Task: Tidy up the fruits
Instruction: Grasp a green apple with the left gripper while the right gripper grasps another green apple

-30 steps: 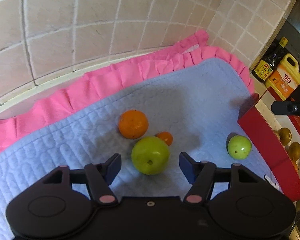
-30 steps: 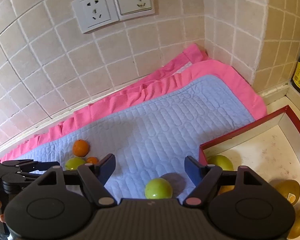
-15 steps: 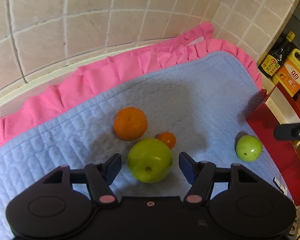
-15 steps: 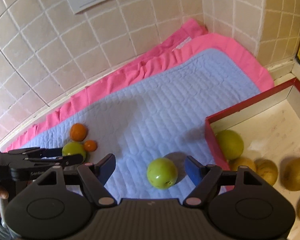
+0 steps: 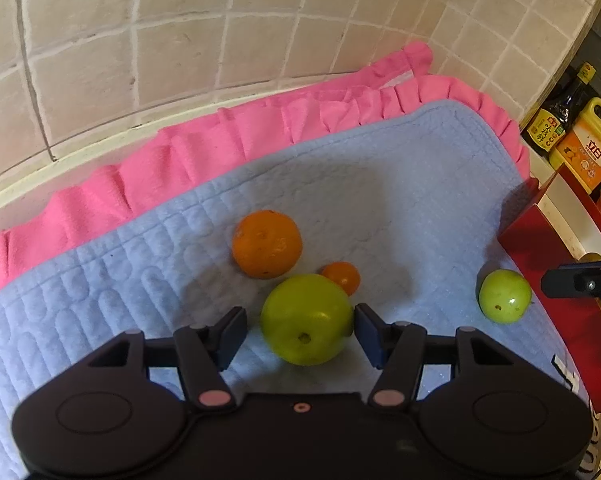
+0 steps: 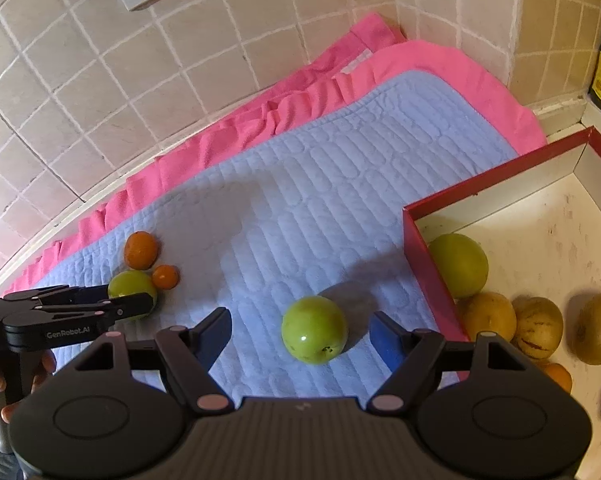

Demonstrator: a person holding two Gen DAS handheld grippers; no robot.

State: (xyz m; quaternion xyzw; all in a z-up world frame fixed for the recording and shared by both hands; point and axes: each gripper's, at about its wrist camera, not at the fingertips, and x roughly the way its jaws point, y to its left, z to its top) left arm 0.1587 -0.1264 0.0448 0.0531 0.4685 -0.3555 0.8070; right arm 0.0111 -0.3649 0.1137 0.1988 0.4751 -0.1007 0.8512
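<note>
Claws (image 5: pixel 300 334) nearer, two green apples (image 5: pixel 306 319), two oranges (image 5: pixel 266 243)

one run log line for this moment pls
left claw: open, straddling large green fruit | right claw: open, around small green fruit | both fruits on blue mat | red box: holds several fruits

I see a quilted blue mat (image 6: pixel 332 184) with a pink frill (image 5: pixel 204 152) spread against the tiled wall. Directly on it lie a big orange (image 5: pixel 266 243), a small orange (image 5: pixel 342 277) touching a large green apple (image 5: pixel 306 319), and, well apart to my right, a smaller green apple (image 6: pixel 314 329) near a red-walled tray (image 6: pixel 428 268).
</note>
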